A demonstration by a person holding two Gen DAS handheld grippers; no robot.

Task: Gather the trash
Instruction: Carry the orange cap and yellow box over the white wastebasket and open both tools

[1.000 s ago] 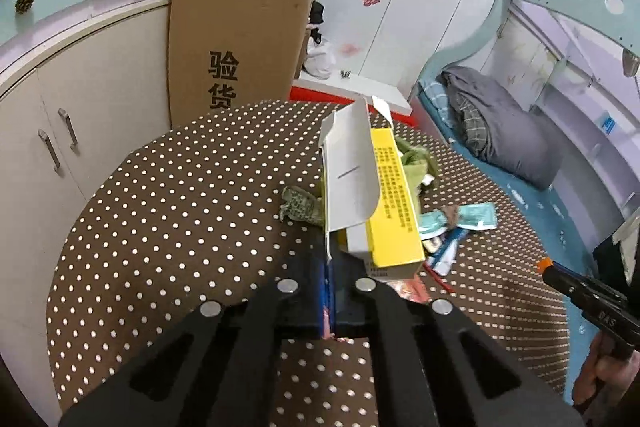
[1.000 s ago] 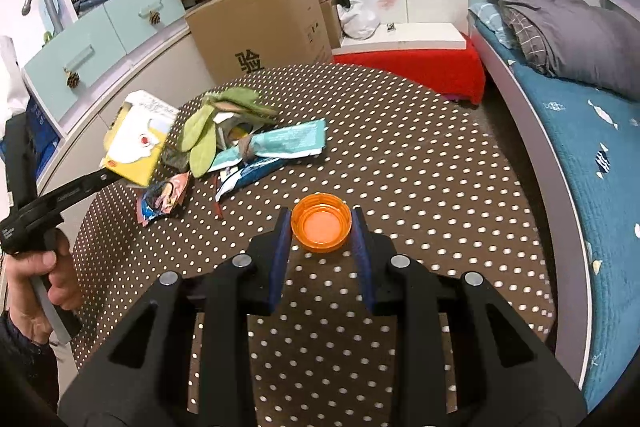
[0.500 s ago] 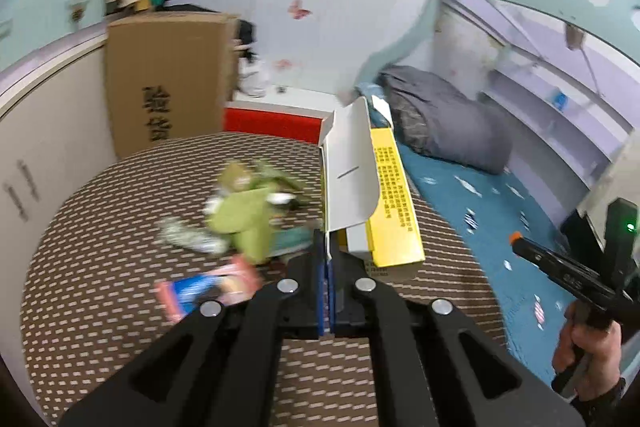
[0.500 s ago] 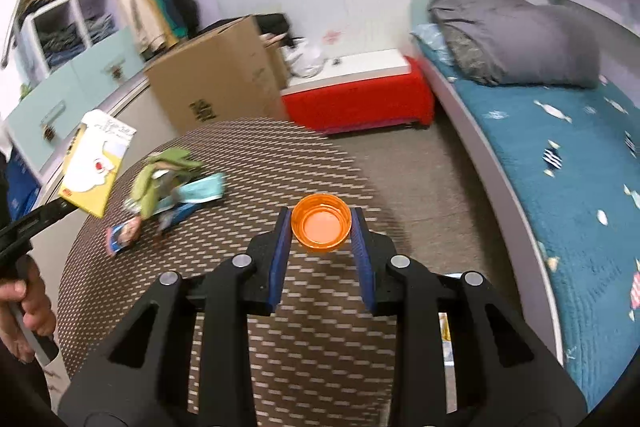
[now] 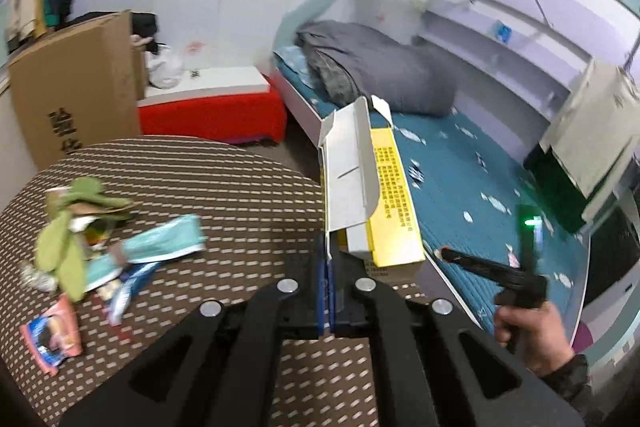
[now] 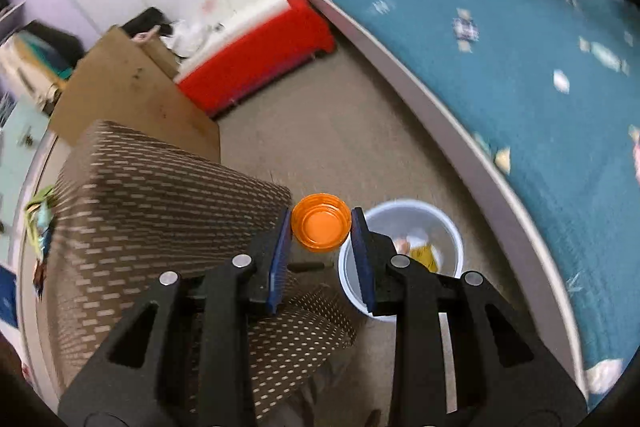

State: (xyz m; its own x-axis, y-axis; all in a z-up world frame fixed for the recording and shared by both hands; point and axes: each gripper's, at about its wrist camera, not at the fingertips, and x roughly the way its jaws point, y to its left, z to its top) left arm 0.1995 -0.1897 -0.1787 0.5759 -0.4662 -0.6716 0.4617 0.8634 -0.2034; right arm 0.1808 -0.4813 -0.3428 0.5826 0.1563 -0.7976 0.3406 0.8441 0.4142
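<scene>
Right gripper (image 6: 321, 227): jaws part-closed on an orange cap (image 6: 320, 227), pinched between the blue pads; held past the table edge, beside the bin's rim.
Left gripper (image 5: 331, 267): jaws fully closed on the flap of a yellow-and-white carton (image 5: 370, 187), carried over the far edge of the table (image 5: 248, 187).
Bin (image 6: 450, 227): pale round pail on the floor between table and bed; some wrappers already inside, so earlier deposits appear made.
Remaining litter (image 5: 96, 247): green leaves, teal packet and snack wrappers lie on the table's left side, uncollected.
Progress: judged partway; two items in transit, neither released, several pieces left.
Beyond: cardboard box (image 5: 76, 83), bed (image 5: 460, 167).
</scene>
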